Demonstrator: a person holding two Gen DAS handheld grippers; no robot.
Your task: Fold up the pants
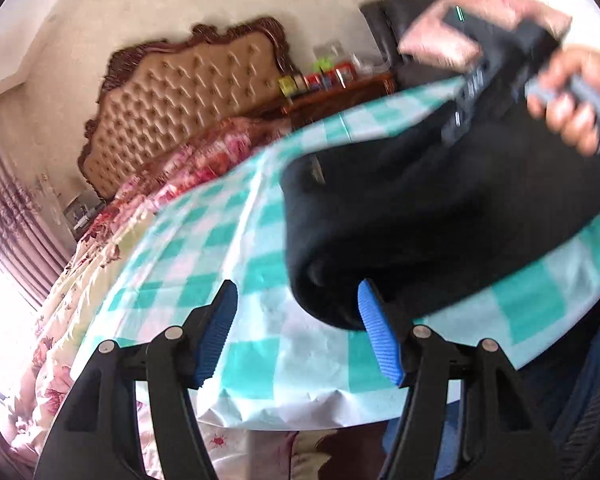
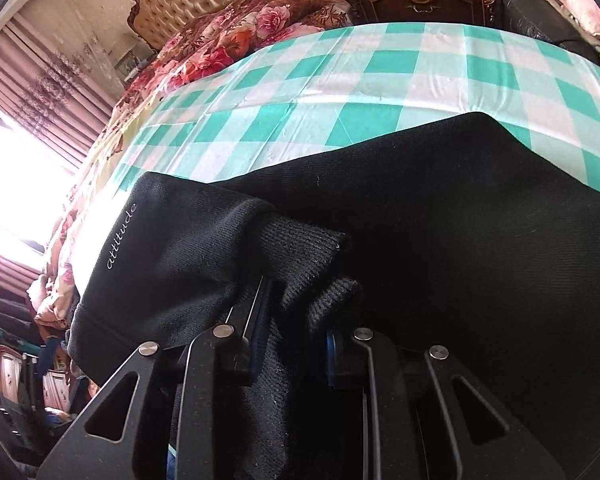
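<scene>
The left hand-held gripper [image 1: 296,332] fills the bottom of its frame, its 2 blue-padded fingers [image 1: 380,344] spread wide with nothing between them. The right hand-held gripper [image 2: 292,344], low in its own frame, is clamped on dark fabric. In the left view's upper right, a bare hand [image 1: 572,100] grips its handle.
</scene>
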